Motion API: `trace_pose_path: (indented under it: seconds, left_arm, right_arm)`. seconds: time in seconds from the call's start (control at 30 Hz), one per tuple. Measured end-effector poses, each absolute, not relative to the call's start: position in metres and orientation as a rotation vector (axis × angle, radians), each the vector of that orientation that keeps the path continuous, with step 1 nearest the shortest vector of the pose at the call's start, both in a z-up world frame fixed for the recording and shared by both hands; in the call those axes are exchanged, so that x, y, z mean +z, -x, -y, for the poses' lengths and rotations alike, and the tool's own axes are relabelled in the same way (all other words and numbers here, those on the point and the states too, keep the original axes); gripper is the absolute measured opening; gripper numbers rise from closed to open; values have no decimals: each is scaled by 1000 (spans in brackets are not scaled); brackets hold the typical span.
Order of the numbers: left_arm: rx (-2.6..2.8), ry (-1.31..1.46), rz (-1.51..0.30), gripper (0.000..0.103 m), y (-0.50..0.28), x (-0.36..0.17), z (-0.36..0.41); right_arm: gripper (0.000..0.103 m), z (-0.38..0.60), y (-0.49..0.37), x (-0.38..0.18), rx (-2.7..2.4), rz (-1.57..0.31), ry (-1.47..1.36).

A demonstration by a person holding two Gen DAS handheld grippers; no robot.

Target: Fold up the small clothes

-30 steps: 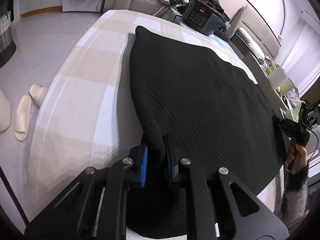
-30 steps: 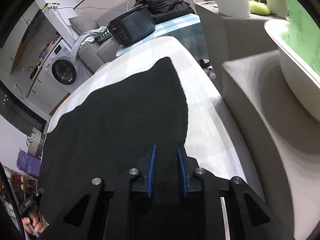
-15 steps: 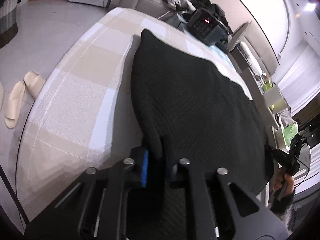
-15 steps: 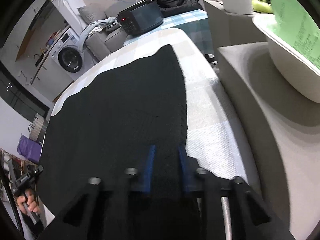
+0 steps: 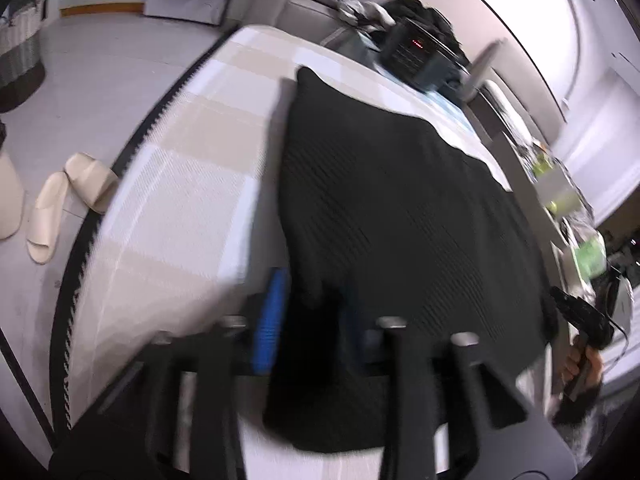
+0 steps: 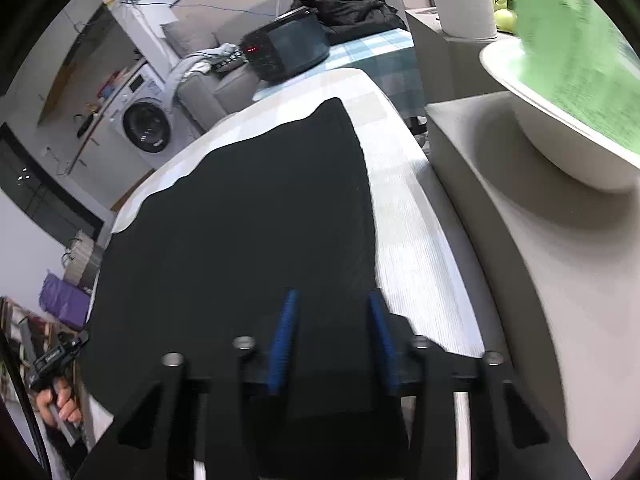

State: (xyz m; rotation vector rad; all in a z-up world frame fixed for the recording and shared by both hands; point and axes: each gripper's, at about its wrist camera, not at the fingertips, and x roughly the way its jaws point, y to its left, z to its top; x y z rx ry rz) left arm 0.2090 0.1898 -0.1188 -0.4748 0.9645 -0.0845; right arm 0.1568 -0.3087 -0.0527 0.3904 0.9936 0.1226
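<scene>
Checked bedding is carrying the work, with a washing machine and a grey sofa sitting beyond the far edge. I am looking at the black knitted garment, which is lying spread flat across the middle of the bed, one far corner pointing toward the far edge and its near hem draping toward the near edge.

I am releasing it now. My left gripper has just been opening: a moment ago its blue pads were pinching the near left corner of the cloth, and now they are standing apart, with the corner still lying between them but no longer squeezed. My right gripper has also just been opening at the near right edge, its fingers spread over the fabric and not pressing on it.

I am reading this as the end of a lay-down: the garment is being left smoothed out, ready for the first fold. Slippers are lying on the floor off the left edge, and a black appliance with a red display is sitting past the far end, well clear.
</scene>
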Motion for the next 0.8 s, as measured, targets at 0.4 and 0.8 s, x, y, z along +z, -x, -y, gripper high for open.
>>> trace_pose_path:
  seconds: [0.4,0.8]
  left_arm:
    - [-185,517,-939,3,-163,-111,-182]
    - [-170,526,-964,34,-142,-114,-182]
  right_arm:
    - [22,312,-119,-62,168,-982,-451]
    - [37,321,-93,-59,218,-964,-516]
